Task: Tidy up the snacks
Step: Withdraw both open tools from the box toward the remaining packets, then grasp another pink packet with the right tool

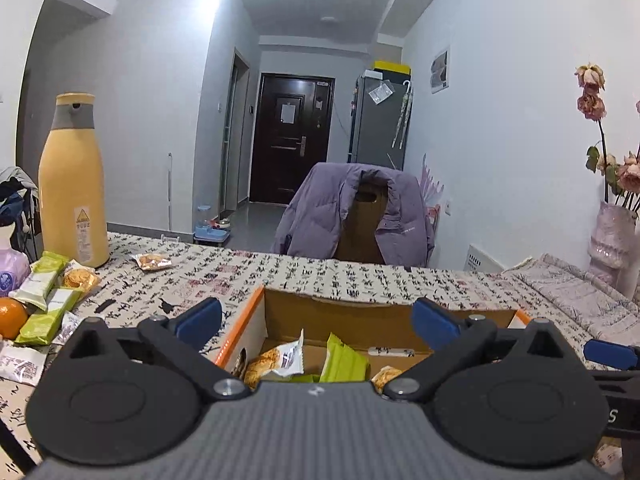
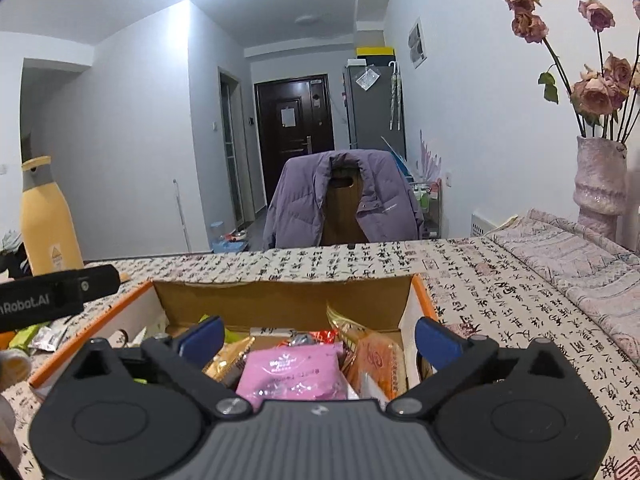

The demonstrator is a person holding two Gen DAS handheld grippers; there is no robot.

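An open cardboard box [image 1: 344, 312] with orange edges sits on the table, seen also in the right wrist view as the box [image 2: 280, 300]. My left gripper [image 1: 318, 322] hovers open over its left part, above a cookie packet [image 1: 276, 358] and a green wrapper [image 1: 342, 364]. My right gripper [image 2: 320, 336] is open over the right part, above a pink packet [image 2: 294, 372] and an orange packet [image 2: 374, 364]. Nothing is between either pair of blue pads. Loose snacks lie left of the box: green bars [image 1: 44, 284], a cookie packet [image 1: 152, 261], white packets [image 1: 20, 364].
A tall yellow bottle [image 1: 74, 184] stands at the table's left back, an orange [image 1: 12, 318] near it. A vase with dried roses [image 2: 600, 180] stands at the right on a folded cloth. A chair with a purple jacket [image 1: 352, 212] is behind the table.
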